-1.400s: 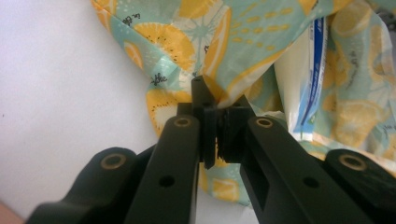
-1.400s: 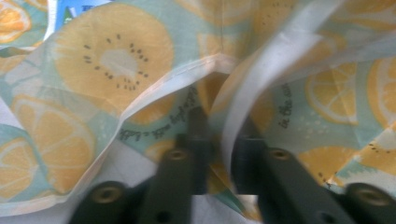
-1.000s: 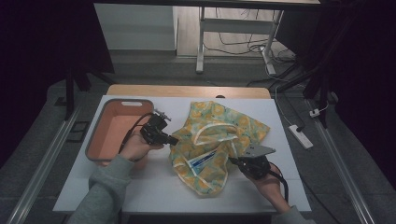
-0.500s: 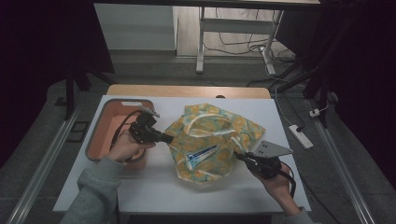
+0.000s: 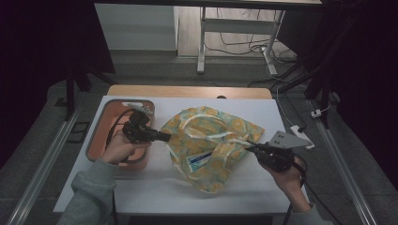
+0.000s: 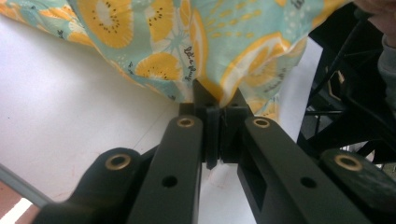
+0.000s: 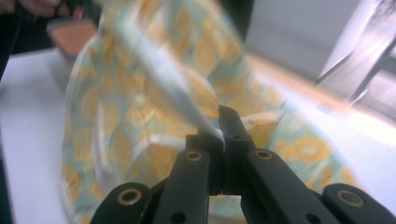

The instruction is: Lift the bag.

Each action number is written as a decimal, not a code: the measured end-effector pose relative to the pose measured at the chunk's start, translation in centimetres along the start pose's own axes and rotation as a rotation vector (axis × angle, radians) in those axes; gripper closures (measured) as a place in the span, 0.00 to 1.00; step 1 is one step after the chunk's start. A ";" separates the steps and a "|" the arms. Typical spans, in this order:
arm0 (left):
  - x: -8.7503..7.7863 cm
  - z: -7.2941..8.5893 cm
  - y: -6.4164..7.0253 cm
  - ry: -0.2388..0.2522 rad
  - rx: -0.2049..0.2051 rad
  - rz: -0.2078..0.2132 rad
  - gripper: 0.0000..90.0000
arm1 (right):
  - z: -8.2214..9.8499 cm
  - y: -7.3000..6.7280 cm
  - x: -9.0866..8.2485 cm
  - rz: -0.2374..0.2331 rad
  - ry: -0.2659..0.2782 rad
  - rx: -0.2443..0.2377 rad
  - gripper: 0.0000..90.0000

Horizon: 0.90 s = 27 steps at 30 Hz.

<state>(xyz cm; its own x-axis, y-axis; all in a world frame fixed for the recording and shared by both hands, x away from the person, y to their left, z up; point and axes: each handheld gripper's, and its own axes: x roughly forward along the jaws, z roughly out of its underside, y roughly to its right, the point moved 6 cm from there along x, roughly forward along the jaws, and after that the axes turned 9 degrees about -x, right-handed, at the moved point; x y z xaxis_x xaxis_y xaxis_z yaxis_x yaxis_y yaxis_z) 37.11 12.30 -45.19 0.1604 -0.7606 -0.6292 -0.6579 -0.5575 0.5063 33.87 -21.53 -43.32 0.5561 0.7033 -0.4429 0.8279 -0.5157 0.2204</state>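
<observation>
My left hand-held gripper [image 5: 165, 137] is clenched on the edge of the pale blue cloth bag printed with orange citrus slices [image 5: 211, 145]; in the left gripper view the jaws stand pressed together with a fold of that fabric [image 6: 205, 56] pinched at their tips. My right hand-held gripper [image 5: 248, 148] is likewise clamped tight, and in the right gripper view its jaws bite a whitish strip of the bag [image 7: 187, 102], a handle or a hem, I cannot tell which because the picture is smeared.

The bag hangs stretched between the two grippers over the middle of the white surface [image 5: 141, 187], its mouth gaping toward the camera above. Inside it lies a flat white and blue packet [image 5: 201, 159], half covered by the cloth, its print too small to read. A salmon-coloured plastic tray with rounded corners [image 5: 96, 140] sits on the surface at my left, and my left hand [image 5: 119, 149] and the gripper's cable hide most of its floor. A small white thing at the tray's far rim [image 5: 133, 105] is too dim to name.
</observation>
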 end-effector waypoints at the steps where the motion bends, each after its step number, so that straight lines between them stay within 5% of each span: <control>1: 0.2 0.0 0.0 -0.006 0.000 0.000 0.98 | 0.7 -0.3 0.6 -0.016 -0.026 -0.002 0.99; 4: 0.5 0.1 -0.2 -0.015 -0.003 -0.001 0.98 | 3.3 -2.3 2.7 -0.106 -0.127 -0.004 0.96; 8: 1.1 0.2 -0.3 -0.030 -0.004 -0.008 0.98 | 3.8 -3.6 4.0 -0.163 -0.143 0.024 0.60; 10: 1.4 0.2 -0.3 -0.036 -0.006 -0.011 0.98 | 3.7 -4.0 4.5 -0.158 -0.147 0.043 0.39; 14: 1.8 0.2 -0.3 -0.047 -0.004 -0.013 0.98 | 3.3 -4.8 5.8 -0.134 -0.172 0.076 0.26; 16: 2.0 0.3 -0.3 -0.052 -0.003 -0.014 0.98 | 3.5 -5.0 6.9 -0.088 -0.210 0.048 0.27; 17: 2.1 0.3 -0.3 -0.055 -0.004 -0.016 0.98 | 4.2 -4.8 8.0 -0.033 -0.251 0.032 0.38; 18: 2.1 0.3 -0.3 -0.058 -0.002 -0.018 0.98 | 4.2 -4.8 8.0 -0.033 -0.251 0.032 0.38; 19: 2.2 0.4 -0.3 -0.062 0.000 -0.019 0.98 | 4.5 -4.7 8.4 -0.025 -0.260 0.037 0.49; 20: 2.2 0.4 -0.3 -0.062 -0.001 -0.018 0.98 | 5.3 -4.5 9.3 -0.038 -0.280 0.036 0.82; 21: 2.2 0.4 -0.3 -0.061 -0.001 -0.017 0.98 | 5.3 -4.5 9.3 -0.038 -0.280 0.036 0.82; 23: 2.2 0.4 -0.3 -0.059 -0.004 -0.010 0.98 | 4.9 -4.3 9.1 -0.057 -0.228 0.030 0.98; 27: 1.5 0.2 -0.3 -0.031 -0.010 0.017 0.98 | 3.3 -4.4 7.7 -0.070 -0.170 -0.011 0.99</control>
<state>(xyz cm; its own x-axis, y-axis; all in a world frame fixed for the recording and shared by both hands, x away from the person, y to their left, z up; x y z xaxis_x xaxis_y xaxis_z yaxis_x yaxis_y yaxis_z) 37.39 11.35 -46.43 0.1267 -0.7595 -0.6381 -0.6532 -0.5480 0.5225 34.28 -15.48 -50.53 0.4774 0.6440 -0.5978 0.8654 -0.4625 0.1929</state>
